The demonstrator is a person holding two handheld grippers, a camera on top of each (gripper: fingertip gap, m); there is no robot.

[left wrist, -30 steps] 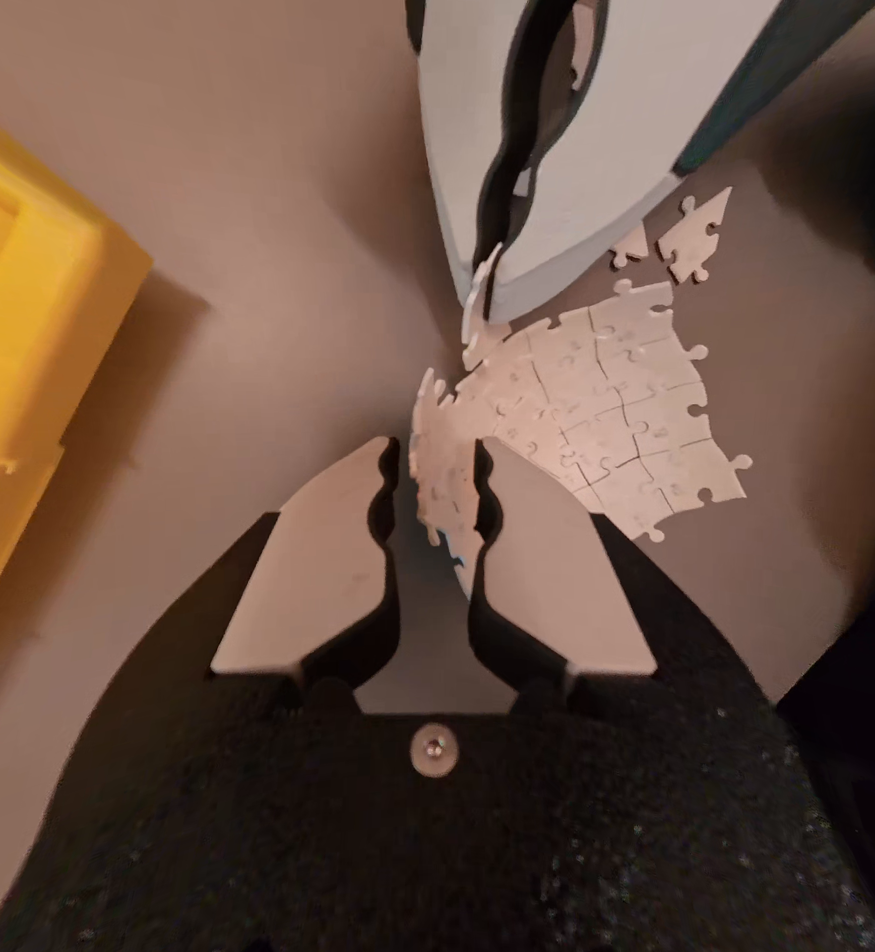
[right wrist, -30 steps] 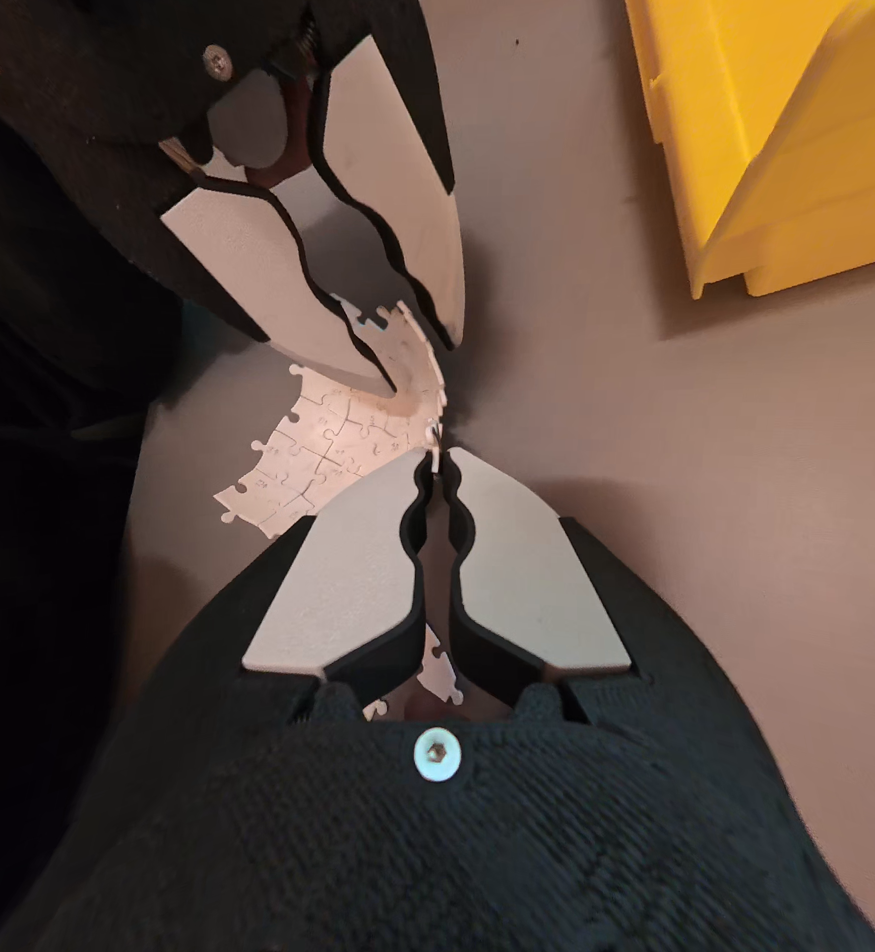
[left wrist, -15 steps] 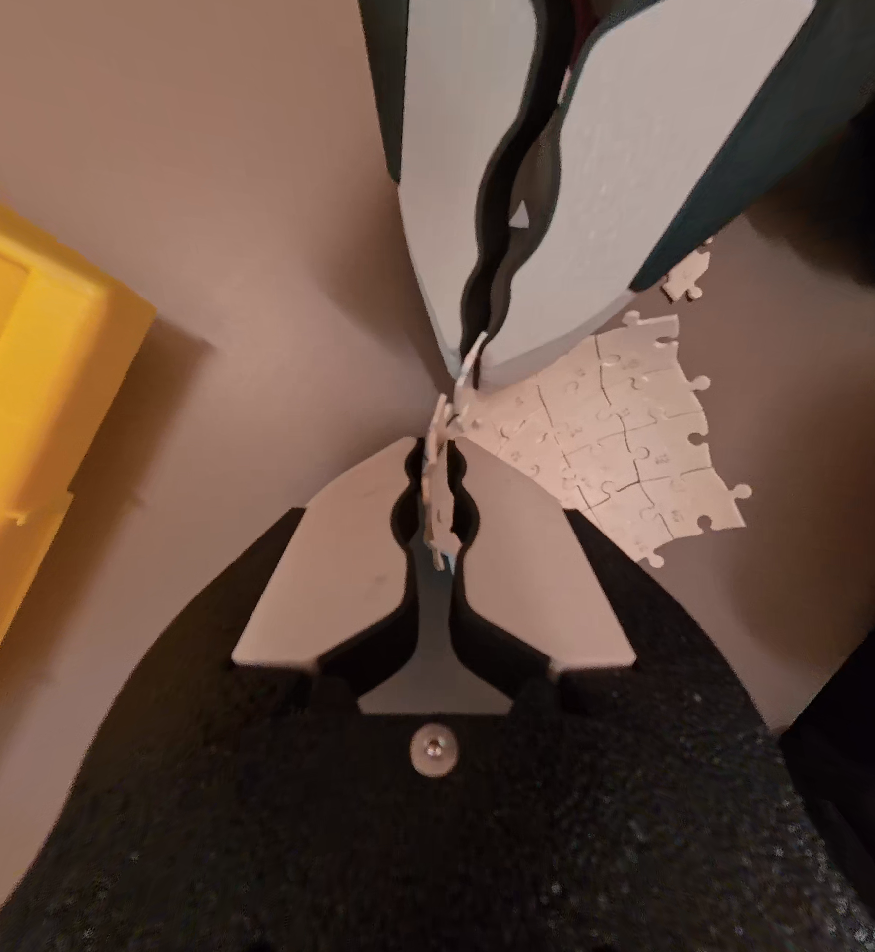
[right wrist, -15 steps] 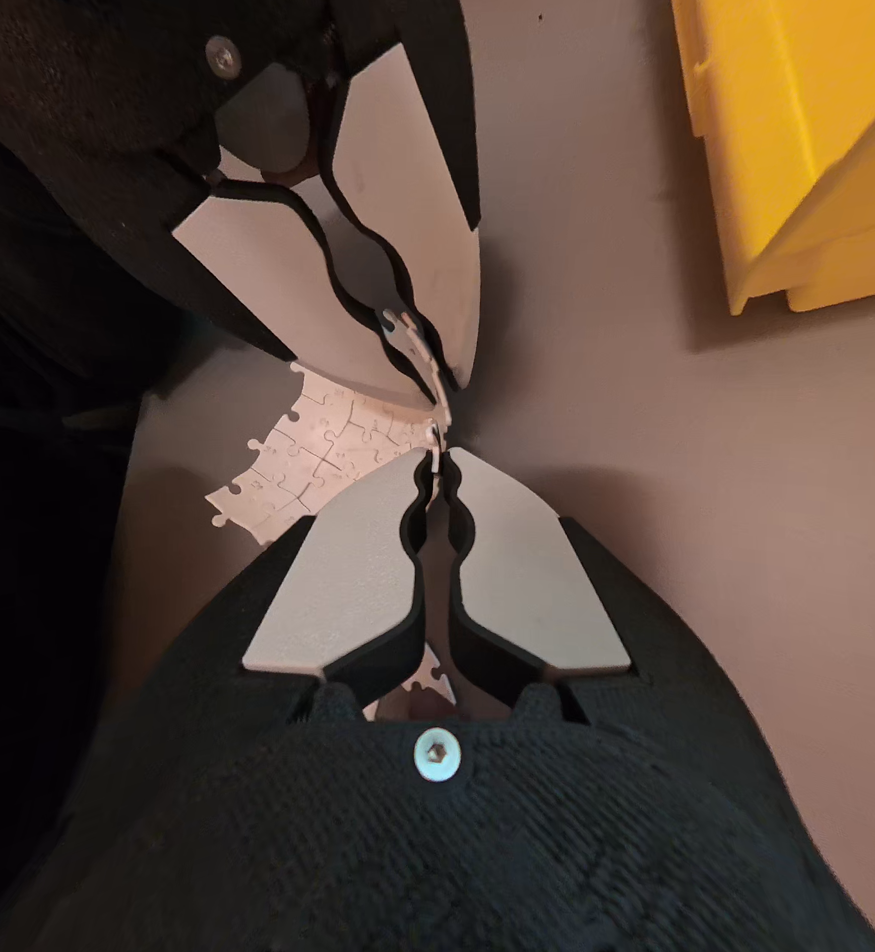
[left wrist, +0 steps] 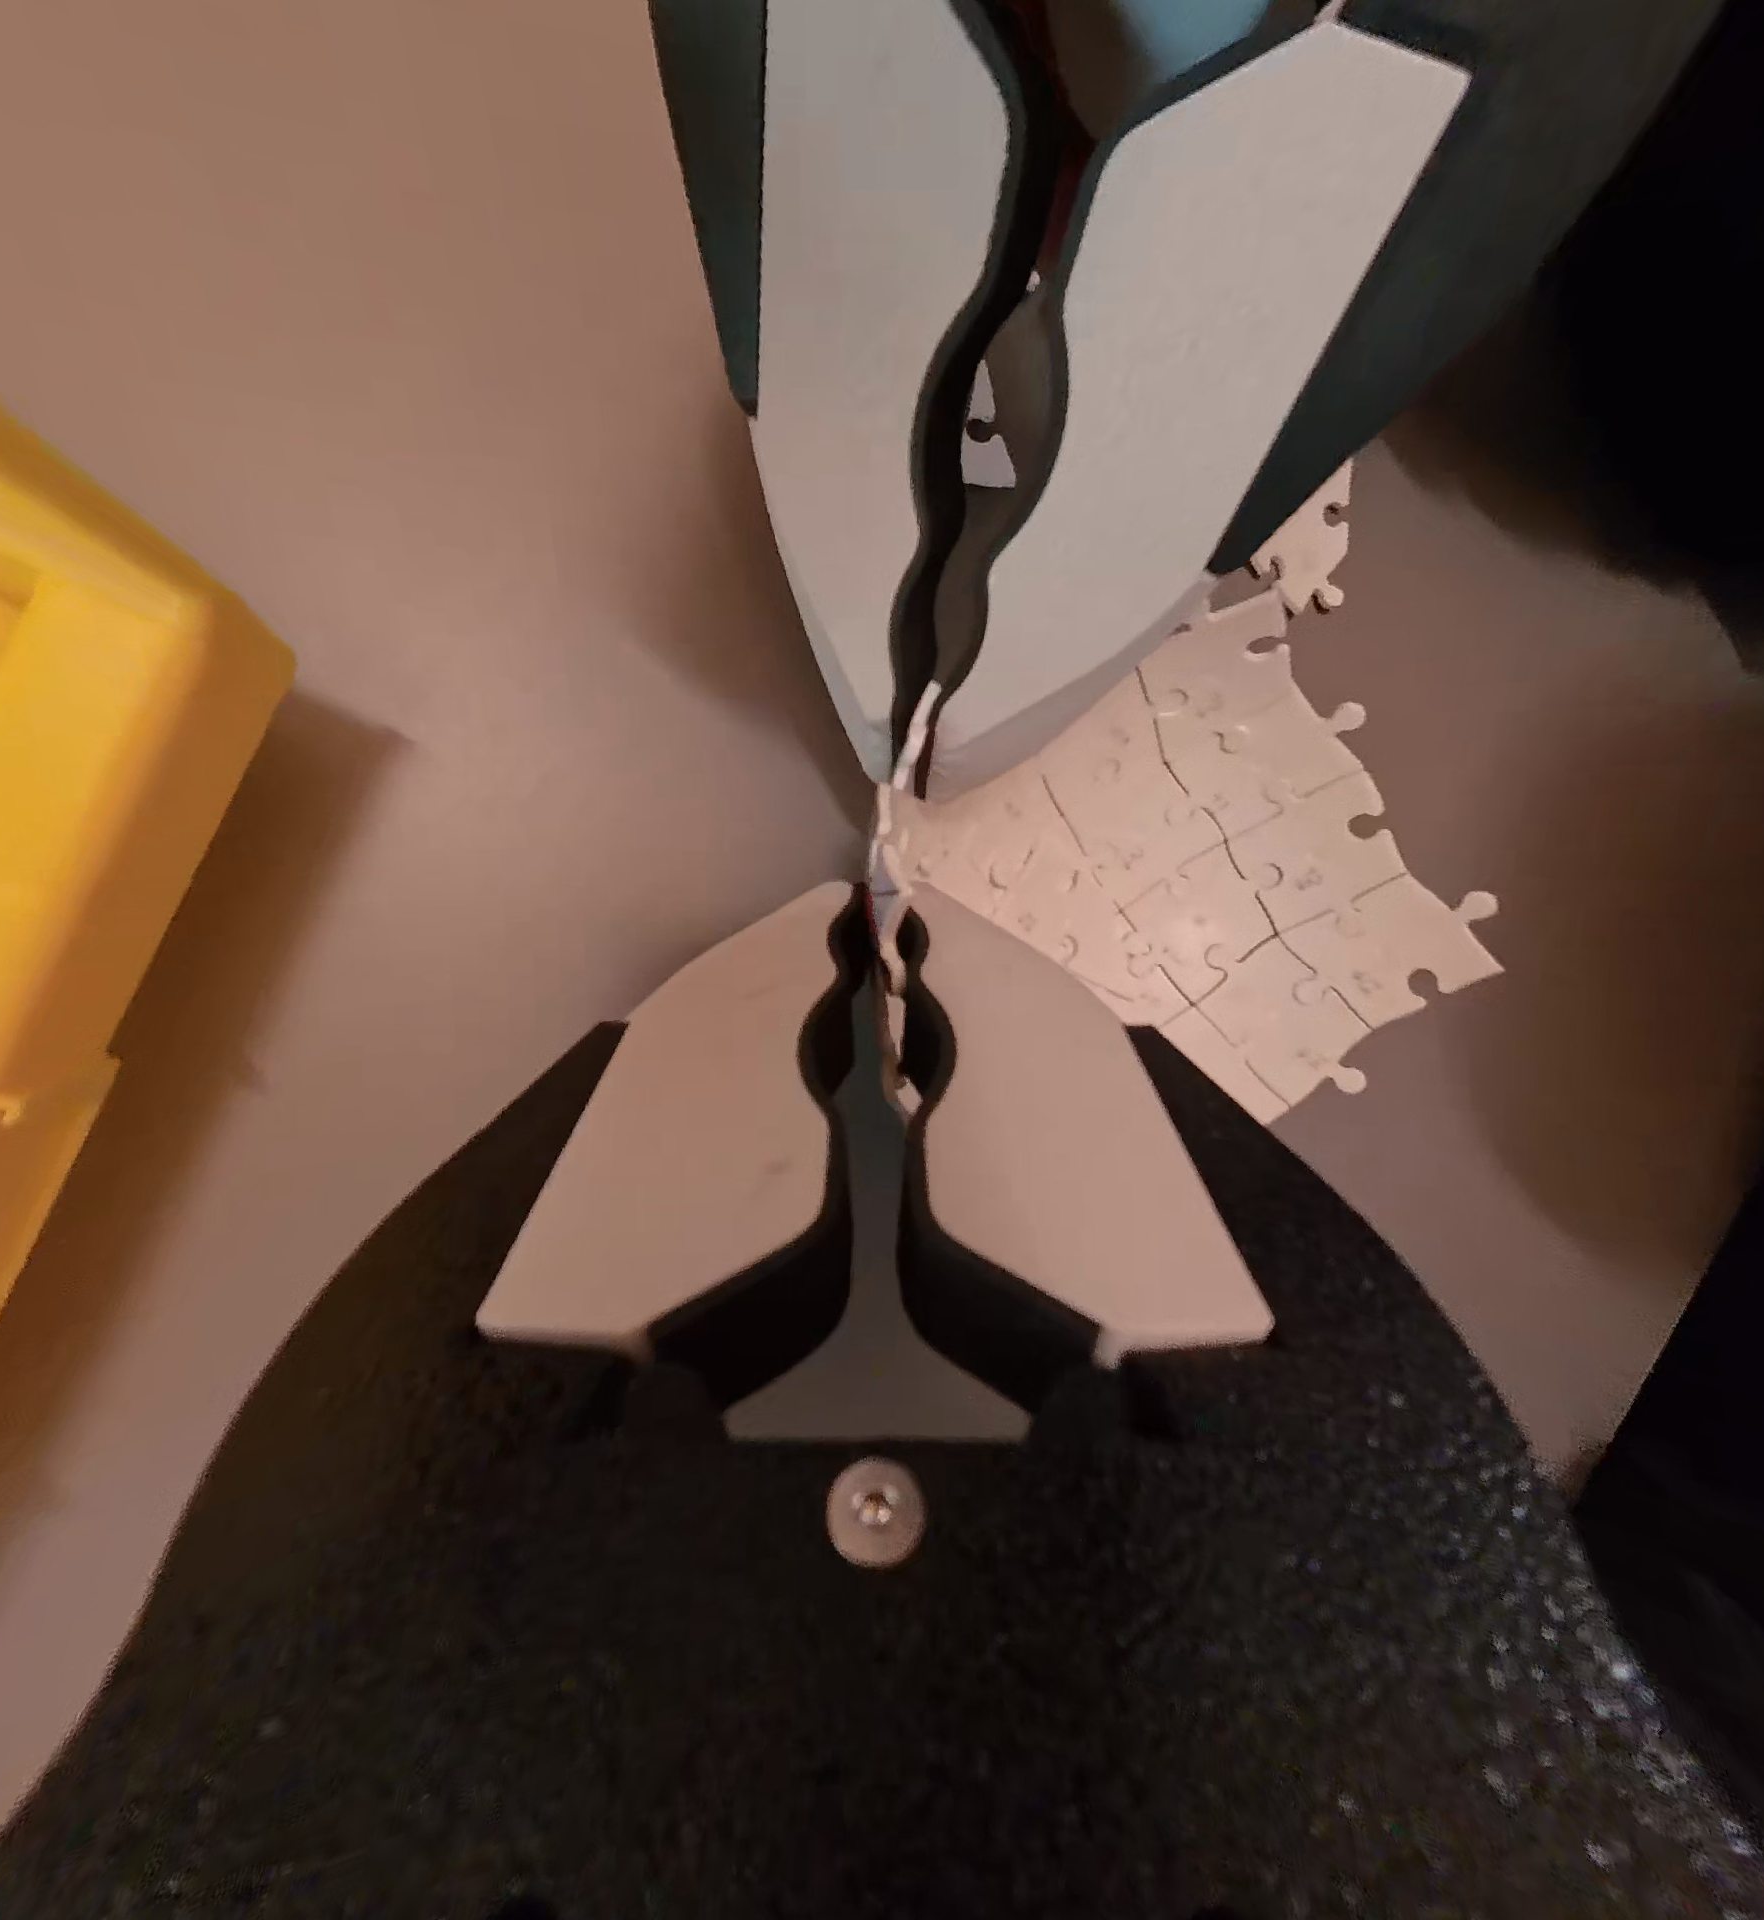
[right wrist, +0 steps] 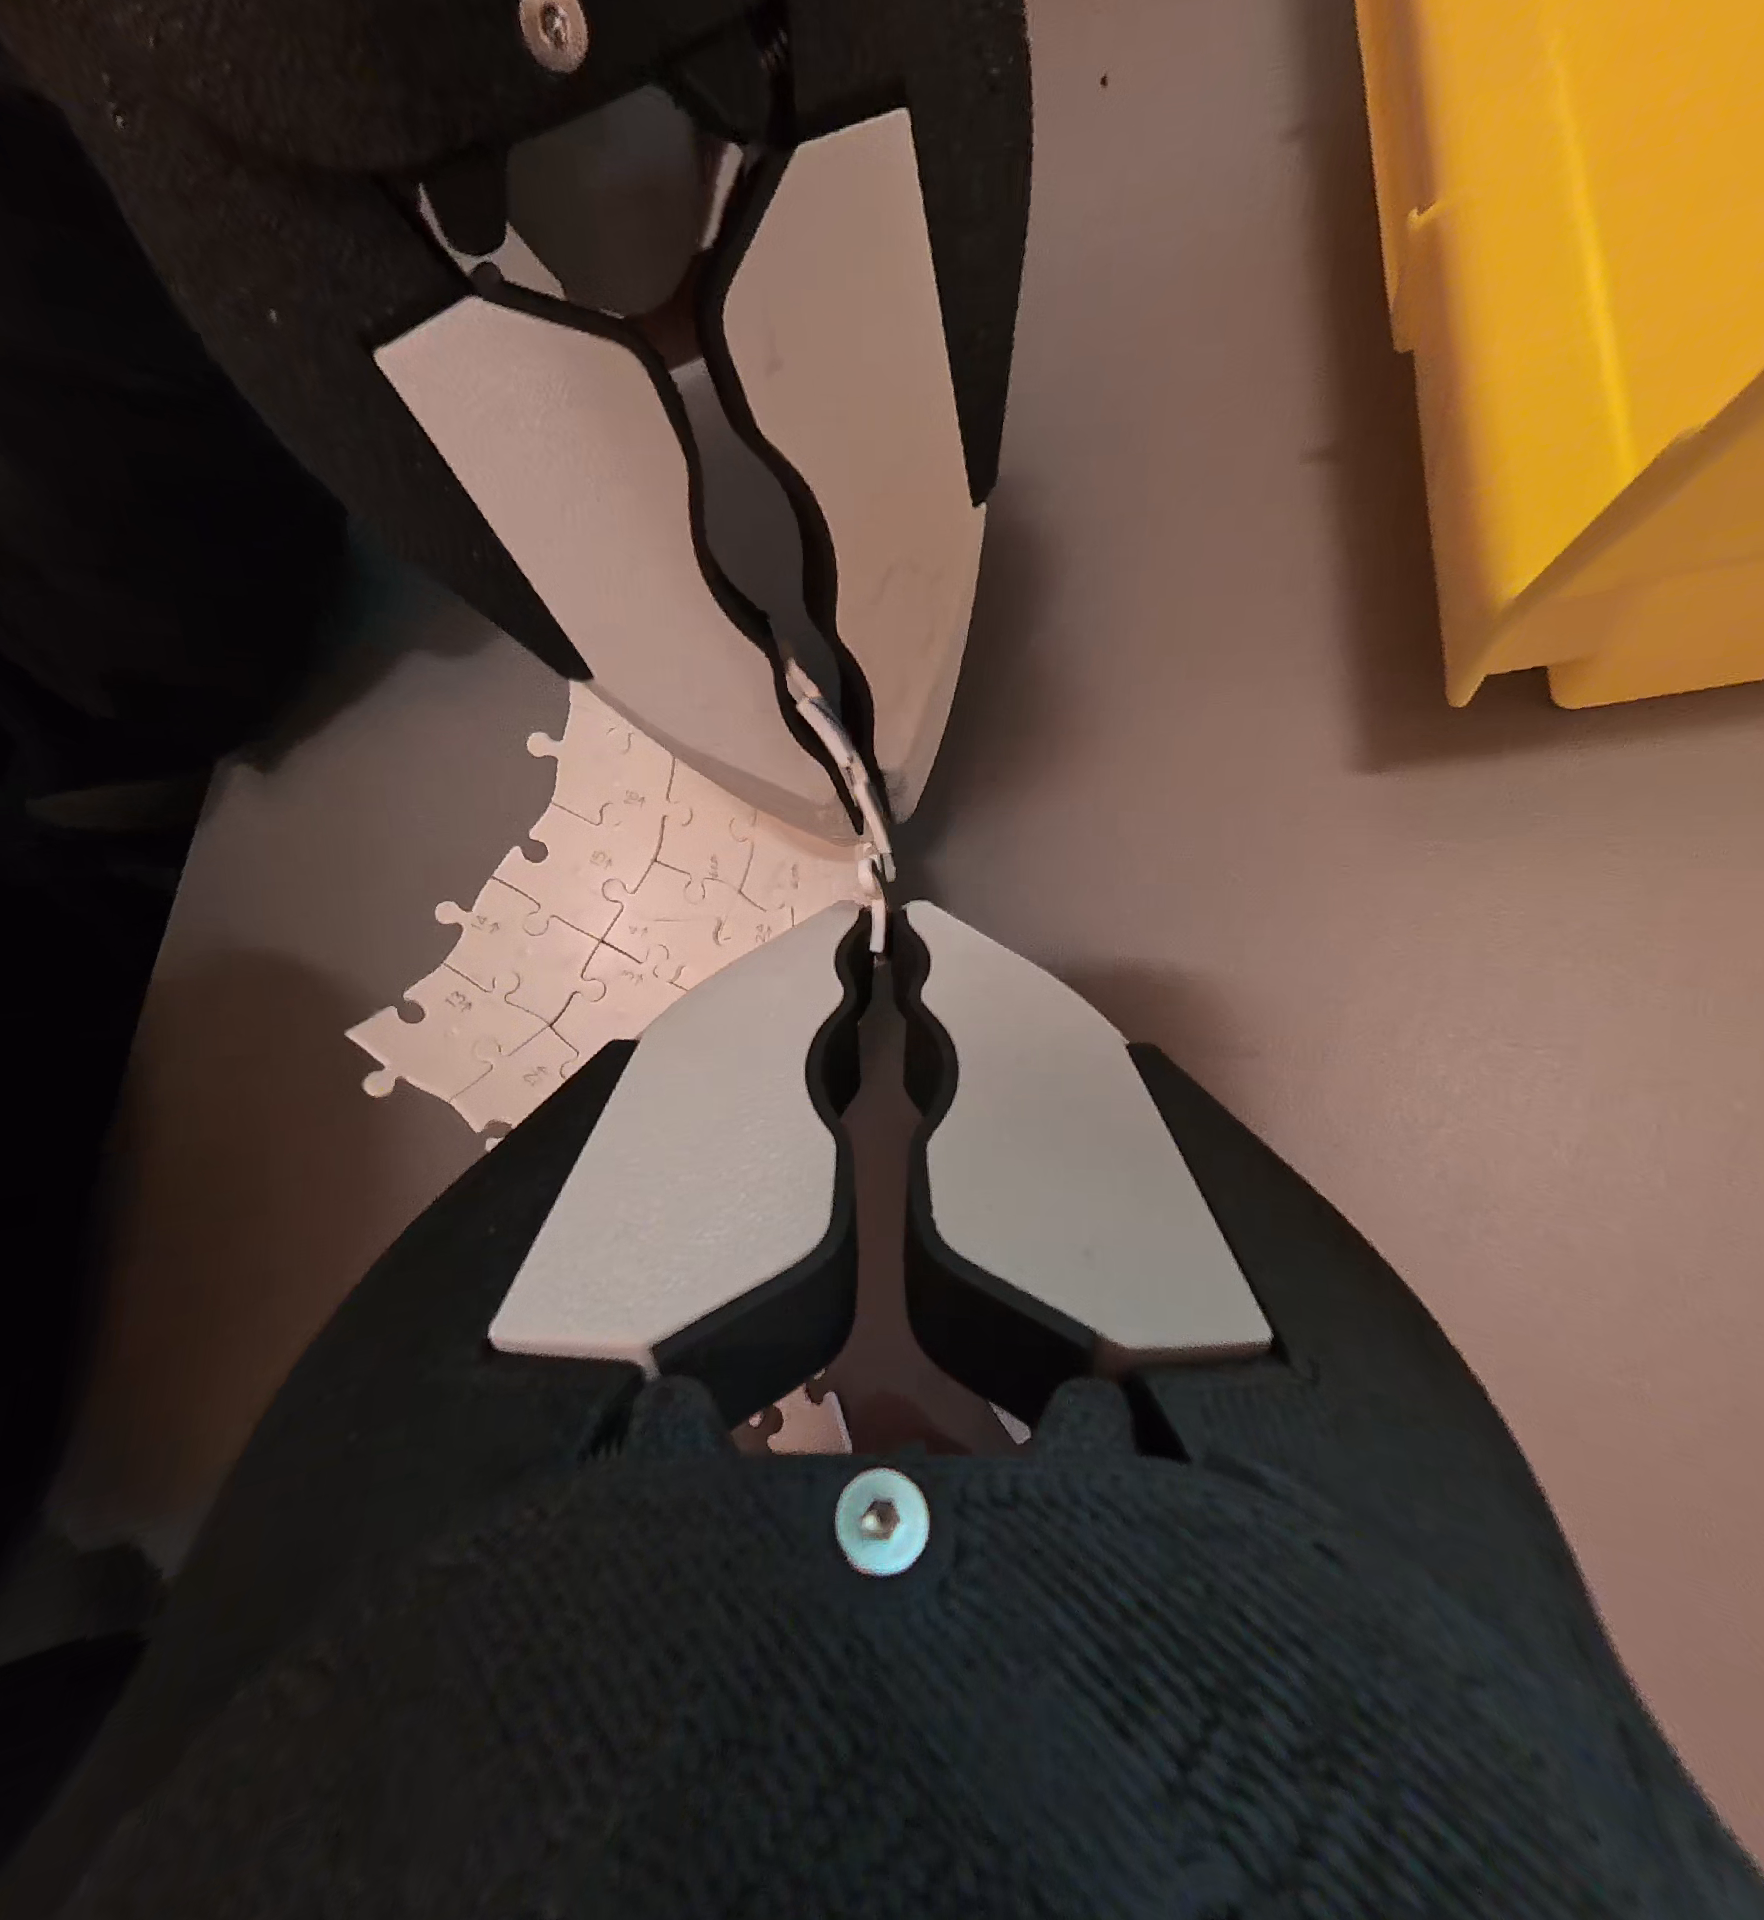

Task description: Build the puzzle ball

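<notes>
Nearest us in the left wrist view, our left gripper (left wrist: 883, 914) has its jaws drawn narrow, pinching the upturned edge of the white puzzle sheet (left wrist: 1242, 894), which shows as a thin strip running back between the 2 fingers. The rest of that sheet, a curved panel of joined pieces with knobs along its outer edge, fans out to the right of the fingertips and lies on the grey-brown table (left wrist: 504, 582). Just beyond, our right gripper (left wrist: 922, 740) comes in from the top, tip to tip with the left one, its jaws likewise nearly closed on the same raised edge. A loose puzzle piece (left wrist: 1309, 556) lies on the table just past the sheet, partly under the right gripper's finger. Off to the left stands a yellow bin (left wrist: 57, 790), well apart from the work. In the right wrist view the order flips: our right gripper (right wrist: 883, 930) is nearest, nipping the edge at its very tips; the sheet (right wrist: 587, 904) spreads to the left; the left gripper (right wrist: 862, 795) clamps the strip from above; and the yellow bin (right wrist: 1605, 353) sits far right.
</notes>
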